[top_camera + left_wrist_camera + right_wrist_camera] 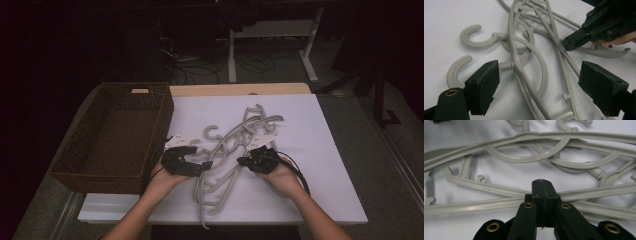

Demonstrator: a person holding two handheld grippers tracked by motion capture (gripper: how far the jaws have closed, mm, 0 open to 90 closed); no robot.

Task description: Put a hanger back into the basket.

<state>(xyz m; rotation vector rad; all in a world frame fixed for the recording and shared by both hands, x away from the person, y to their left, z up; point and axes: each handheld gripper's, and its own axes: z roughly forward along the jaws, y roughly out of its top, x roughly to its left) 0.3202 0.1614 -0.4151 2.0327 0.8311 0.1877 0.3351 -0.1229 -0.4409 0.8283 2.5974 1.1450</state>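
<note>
**Two grippers over a tangle of grey hangers**

High view: a heap of grey plastic hangers (pixel 235 150) lies on the white table (pixel 325 170), right of a brown wicker basket (pixel 107 135). The left gripper (pixel 202 165) sits at the heap's left edge, the right gripper (pixel 242 161) at its middle, both close together.

Left gripper view: the left gripper (pixel 537 85) has its jaws spread wide, released, straddling several hanger (pixel 529 57) bars and a hook without pressing them. The right gripper (pixel 567 45) shows at upper right, closed.

Right gripper view: the right gripper (pixel 541 187) is clenched, pads (pixel 537 191) pressed flat together with nothing visible between them, its tip just above crossing hanger (pixel 524 157) bars.
</note>
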